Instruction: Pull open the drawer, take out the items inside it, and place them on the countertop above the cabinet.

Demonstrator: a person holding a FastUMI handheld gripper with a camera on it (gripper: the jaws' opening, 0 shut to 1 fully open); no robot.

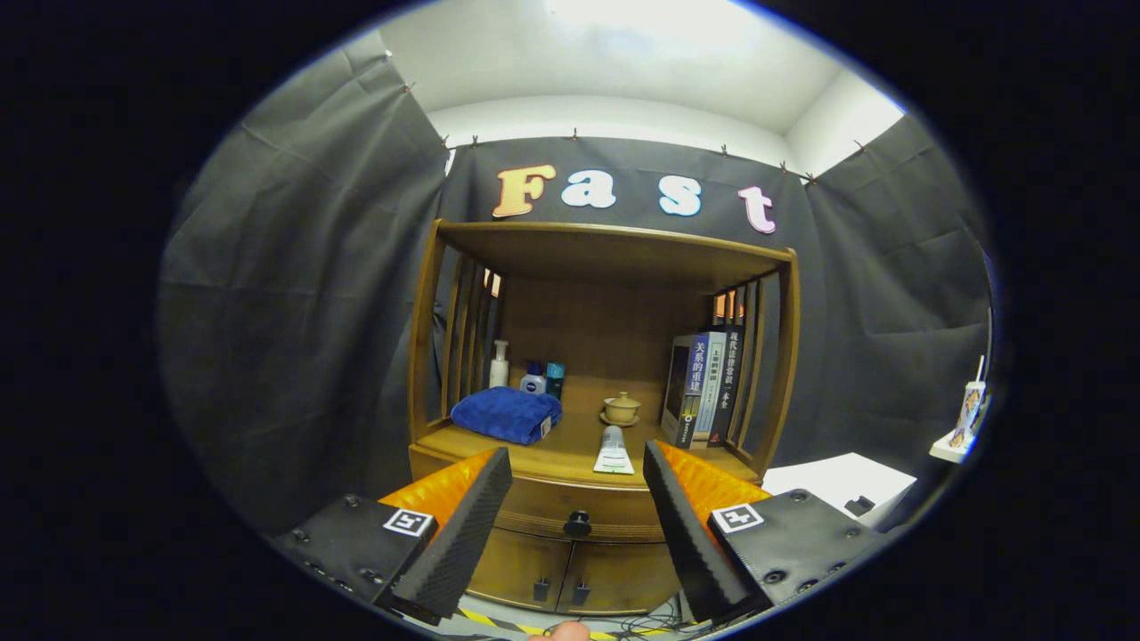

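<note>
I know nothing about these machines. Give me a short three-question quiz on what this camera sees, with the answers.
1. True or false: the drawer is already pulled open.
2. What lies on the countertop nearest the front edge? A) folded blue towel B) small tube C) books
3. Fill in: the gripper fingers are spread ____, with the drawer knob seen between them.

Key: 1. False, it looks shut. 2. B. 3. Apart (open), holding nothing.
</note>
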